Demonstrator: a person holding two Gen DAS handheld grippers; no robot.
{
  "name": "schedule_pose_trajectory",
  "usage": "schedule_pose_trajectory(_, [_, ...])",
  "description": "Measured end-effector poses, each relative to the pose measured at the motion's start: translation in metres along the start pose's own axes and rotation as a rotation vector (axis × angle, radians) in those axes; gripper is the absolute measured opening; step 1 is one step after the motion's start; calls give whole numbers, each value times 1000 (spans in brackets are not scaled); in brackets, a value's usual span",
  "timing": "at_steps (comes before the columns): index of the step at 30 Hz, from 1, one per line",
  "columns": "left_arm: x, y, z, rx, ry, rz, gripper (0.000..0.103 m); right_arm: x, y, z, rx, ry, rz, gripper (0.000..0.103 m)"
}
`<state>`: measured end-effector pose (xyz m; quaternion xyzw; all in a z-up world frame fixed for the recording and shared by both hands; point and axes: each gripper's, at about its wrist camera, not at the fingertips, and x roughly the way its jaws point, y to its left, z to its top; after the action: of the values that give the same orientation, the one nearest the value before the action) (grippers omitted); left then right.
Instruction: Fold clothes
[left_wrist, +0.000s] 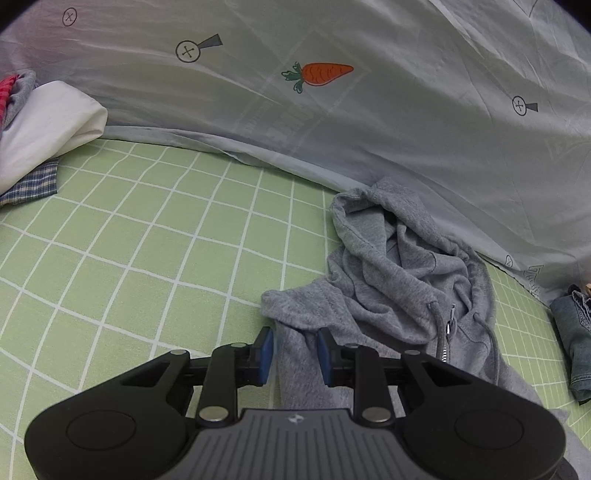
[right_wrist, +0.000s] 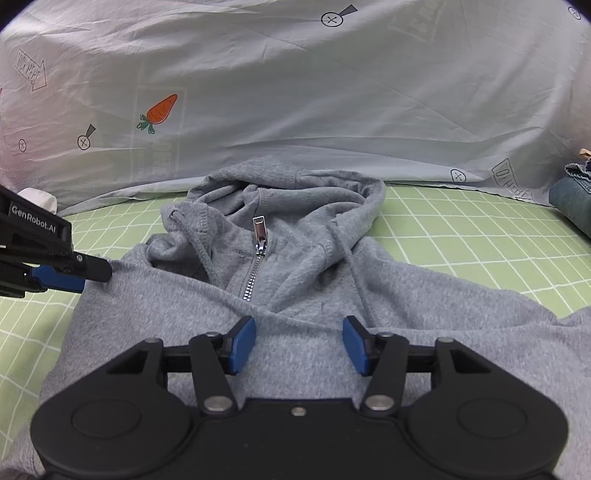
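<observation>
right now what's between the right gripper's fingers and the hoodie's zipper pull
Only grey hoodie fabric, in the right wrist view: a wrinkled chest fold and the zipper teeth running up to the zipper pull. The right gripper stands open.

White lettering "GenRobot.AI" stood on the black side of the left gripper (right_wrist: 94, 275), seen at the left edge of the right wrist view. The pale printed sheet (right_wrist: 332, 110) behind the bed carried an outlined arrow reading "LOOK HERE" at upper left, and a second boxed mark of the same kind at lower right, turned sideways and only partly legible. Faint blocky lettering showed near the sheet's top edge and below the carrot print, too washed out to read. Small circled "x" marks dotted the same sheet (left_wrist: 406, 110) in both views.
</observation>
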<state>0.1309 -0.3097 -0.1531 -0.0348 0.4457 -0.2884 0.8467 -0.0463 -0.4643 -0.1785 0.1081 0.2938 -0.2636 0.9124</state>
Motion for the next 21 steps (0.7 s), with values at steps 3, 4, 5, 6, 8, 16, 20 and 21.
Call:
schedule_pose_trajectory(3, [7,1,4,-3,-13,18,30,0,0,0,-1,0,-1,54])
schedule_pose_trajectory(4, [8,1,6,-7,-18,24,30,0,0,0,-1,0,-1,54])
schedule_pose_trajectory(5, [9,1,9,-11,-19,31,30,0,0,0,-1,0,-1,54])
schedule_pose_trajectory(6, [9,0,10,-14,-18,43,30,0,0,0,-2,0,-1,54])
schedule_pose_trajectory(8, [6,-3,11,-12,-30,79,36,0,1,0,-2,0,-2,55])
schedule_pose_trajectory(16, [-28,12,2,-36,-91,226,50,-1,0,0,6,1,3,55])
schedule_pose_trajectory(20, [-45,9,-17,-19,-58,232,59,-2,-4,1,23,4,18,56])
schedule_pose_trajectory(21, [-48,5,-24,-10,-47,223,59,-3,-6,1,37,6,29,58])
